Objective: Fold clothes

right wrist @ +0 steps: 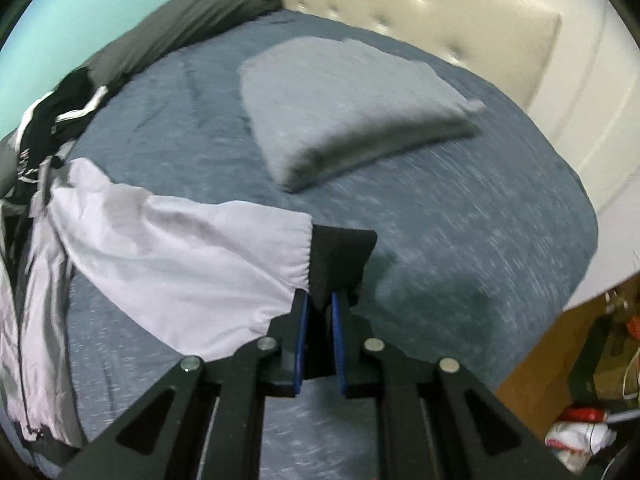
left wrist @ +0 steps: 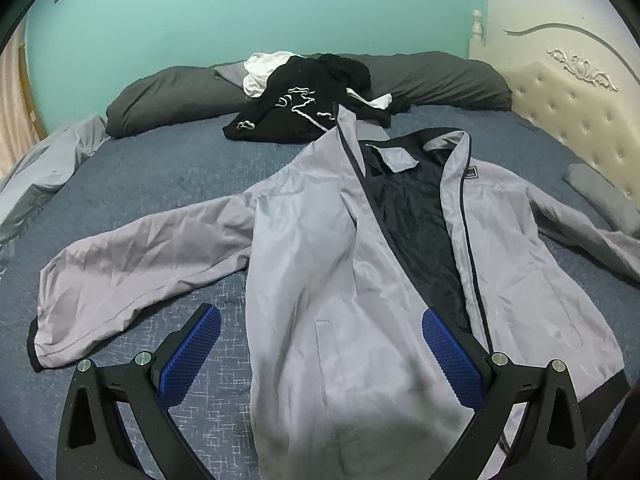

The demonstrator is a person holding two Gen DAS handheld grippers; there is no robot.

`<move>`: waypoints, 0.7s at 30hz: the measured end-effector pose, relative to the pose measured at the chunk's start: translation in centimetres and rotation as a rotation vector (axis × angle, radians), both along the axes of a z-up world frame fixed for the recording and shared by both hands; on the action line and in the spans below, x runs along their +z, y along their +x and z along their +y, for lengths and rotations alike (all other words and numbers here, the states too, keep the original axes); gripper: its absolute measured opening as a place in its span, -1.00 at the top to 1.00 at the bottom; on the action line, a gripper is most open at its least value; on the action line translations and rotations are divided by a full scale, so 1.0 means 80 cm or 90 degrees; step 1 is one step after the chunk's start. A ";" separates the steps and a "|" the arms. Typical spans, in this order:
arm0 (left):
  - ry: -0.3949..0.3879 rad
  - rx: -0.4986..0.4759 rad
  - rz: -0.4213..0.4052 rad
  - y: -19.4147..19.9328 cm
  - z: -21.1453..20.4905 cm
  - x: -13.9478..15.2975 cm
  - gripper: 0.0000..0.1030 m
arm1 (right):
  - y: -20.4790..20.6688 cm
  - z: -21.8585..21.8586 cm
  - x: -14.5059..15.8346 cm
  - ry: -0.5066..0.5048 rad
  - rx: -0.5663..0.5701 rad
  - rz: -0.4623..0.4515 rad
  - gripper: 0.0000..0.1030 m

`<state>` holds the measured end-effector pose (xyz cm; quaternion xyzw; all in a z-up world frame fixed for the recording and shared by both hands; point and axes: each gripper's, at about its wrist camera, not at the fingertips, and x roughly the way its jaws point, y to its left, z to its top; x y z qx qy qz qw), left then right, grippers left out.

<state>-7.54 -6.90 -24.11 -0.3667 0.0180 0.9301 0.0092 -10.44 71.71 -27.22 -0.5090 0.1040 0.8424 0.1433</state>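
A light grey jacket (left wrist: 320, 264) with dark lining lies face up and unzipped on the blue bed (left wrist: 160, 168), both sleeves spread out. My left gripper (left wrist: 320, 332) hangs open above the jacket's lower front panel, its blue pads (left wrist: 452, 360) wide apart and holding nothing. In the right wrist view my right gripper (right wrist: 319, 300) is shut on the black cuff (right wrist: 340, 256) of the jacket's sleeve (right wrist: 180, 264), which is lifted off the bed.
A pile of black and white clothes (left wrist: 304, 100) lies beyond the jacket near dark grey pillows (left wrist: 168, 96). A folded grey garment (right wrist: 344, 108) rests near the cream padded headboard (right wrist: 420, 8). Floor clutter (right wrist: 580, 432) shows past the bed's right edge.
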 end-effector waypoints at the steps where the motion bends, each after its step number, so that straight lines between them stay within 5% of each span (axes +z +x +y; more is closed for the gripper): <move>1: 0.001 0.003 0.000 0.000 -0.001 0.003 -0.99 | 0.000 0.005 -0.009 -0.013 -0.005 -0.012 0.78; 6: 0.022 0.017 -0.010 -0.010 -0.012 0.009 -0.99 | -0.005 -0.001 -0.011 0.005 -0.021 0.010 0.69; 12: 0.018 0.015 -0.014 -0.033 -0.013 0.012 -0.99 | 0.005 0.007 0.037 0.070 -0.097 0.078 0.52; 17: 0.030 0.018 -0.019 -0.058 -0.011 0.008 -0.99 | -0.021 -0.030 0.066 0.000 -0.019 0.131 0.46; 21: 0.045 0.029 -0.031 -0.083 -0.013 -0.008 -0.99 | -0.067 -0.103 0.070 -0.071 0.058 0.141 0.11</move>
